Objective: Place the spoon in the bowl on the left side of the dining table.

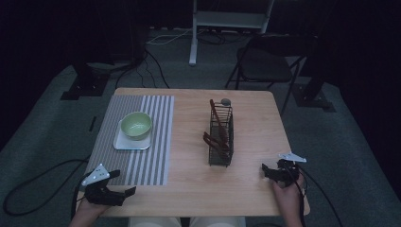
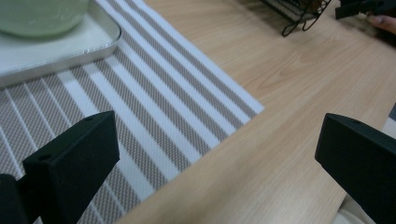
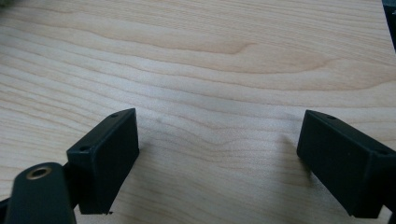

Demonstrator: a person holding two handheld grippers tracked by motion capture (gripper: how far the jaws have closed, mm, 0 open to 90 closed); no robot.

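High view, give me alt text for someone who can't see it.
A wooden table holds a green bowl on a white tray on a striped mat, beside a wire rack of utensils. An open hand-held gripper rests at each near corner, left and right.

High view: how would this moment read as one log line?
left gripper: open, empty, near mat | right gripper: open, empty, on bare table | bowl on tray

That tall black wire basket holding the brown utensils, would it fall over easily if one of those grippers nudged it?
Probably. The tall black wire basket looks narrow and high for its footprint, so a push near its top would likely tip it. The brown utensils lean inside and could shift. On the smooth wooden table, a low push may slide it instead.
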